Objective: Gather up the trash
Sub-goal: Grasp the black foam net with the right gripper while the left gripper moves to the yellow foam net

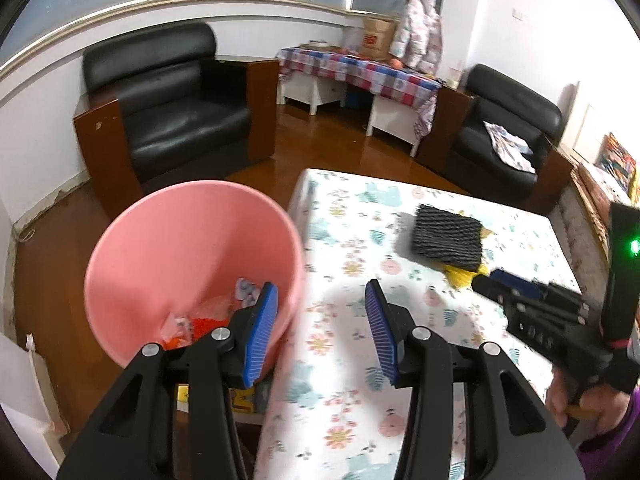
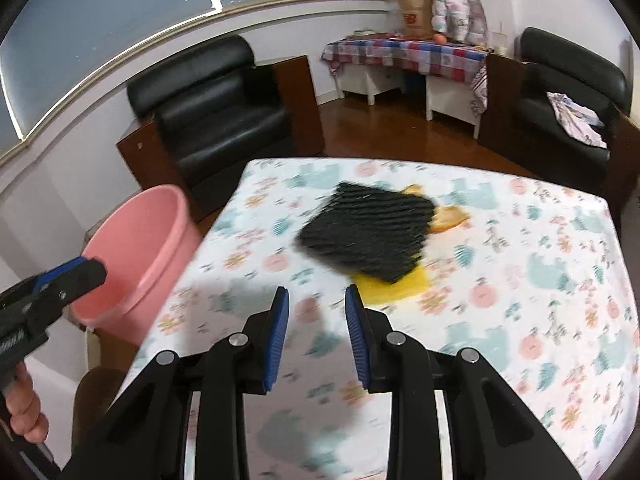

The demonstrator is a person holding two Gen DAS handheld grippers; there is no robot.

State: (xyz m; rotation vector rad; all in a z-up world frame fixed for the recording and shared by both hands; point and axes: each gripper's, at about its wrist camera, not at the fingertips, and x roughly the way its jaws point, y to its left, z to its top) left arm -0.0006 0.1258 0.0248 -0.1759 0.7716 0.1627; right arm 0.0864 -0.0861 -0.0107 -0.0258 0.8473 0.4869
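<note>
A pink bin (image 1: 188,248) stands on the floor at the table's left edge, with orange and pale wrappers (image 1: 200,320) inside. It also shows in the right wrist view (image 2: 136,252). A black ribbed pad (image 2: 368,232) lies on the floral tablecloth (image 2: 520,280) over a yellow sheet (image 2: 396,286) and an orange scrap (image 2: 450,218). The pad also shows in the left wrist view (image 1: 446,238). My left gripper (image 1: 322,320) is open and empty, between bin and table. My right gripper (image 2: 316,320) is open and empty, just short of the pad.
Two black armchairs (image 1: 176,108) (image 1: 508,140) stand on the wooden floor beyond the table. A side table with a checked cloth (image 1: 360,72) sits at the back wall. A box (image 1: 244,398) lies on the floor under the bin's near side.
</note>
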